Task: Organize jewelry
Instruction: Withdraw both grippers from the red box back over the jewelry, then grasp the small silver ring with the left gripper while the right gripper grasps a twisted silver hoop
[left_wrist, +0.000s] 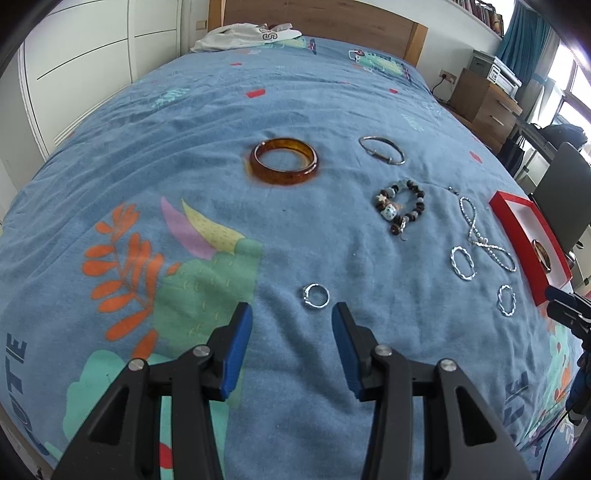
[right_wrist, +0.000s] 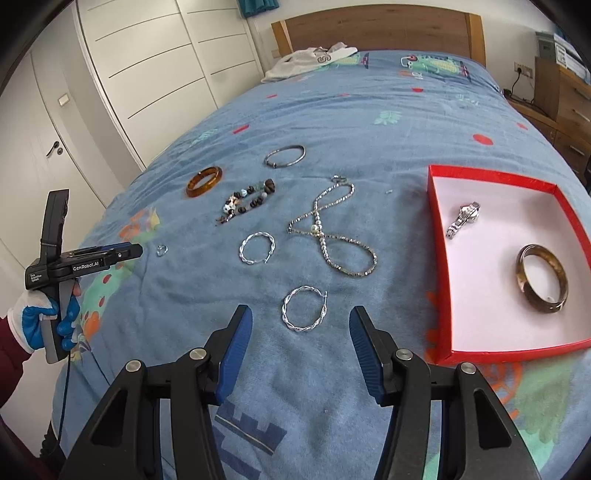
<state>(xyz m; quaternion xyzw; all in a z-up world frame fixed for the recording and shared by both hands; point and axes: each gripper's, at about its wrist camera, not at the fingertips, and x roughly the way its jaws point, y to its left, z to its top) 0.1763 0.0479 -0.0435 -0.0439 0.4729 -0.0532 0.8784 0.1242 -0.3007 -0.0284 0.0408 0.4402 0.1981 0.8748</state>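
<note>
Jewelry lies on a blue bedspread. My left gripper (left_wrist: 291, 317) is open, just short of a small silver ring (left_wrist: 316, 295). Farther off lie an amber bangle (left_wrist: 283, 165), a thin silver bangle (left_wrist: 382, 149) and a beaded bracelet (left_wrist: 400, 206). My right gripper (right_wrist: 301, 325) is open, just short of a twisted silver hoop (right_wrist: 304, 309). A second hoop (right_wrist: 257, 248) and a silver necklace (right_wrist: 328, 230) lie beyond it. A red box (right_wrist: 439, 266) at the right holds a watch (right_wrist: 463, 218) and a brown bangle (right_wrist: 541, 277).
A white garment (right_wrist: 310, 61) lies by the wooden headboard (right_wrist: 376, 27). White wardrobe doors (right_wrist: 147, 66) stand left of the bed. A wooden dresser (left_wrist: 484, 103) and a chair (left_wrist: 561, 192) stand to the right. The left gripper (right_wrist: 138, 251) shows at the left in the right wrist view.
</note>
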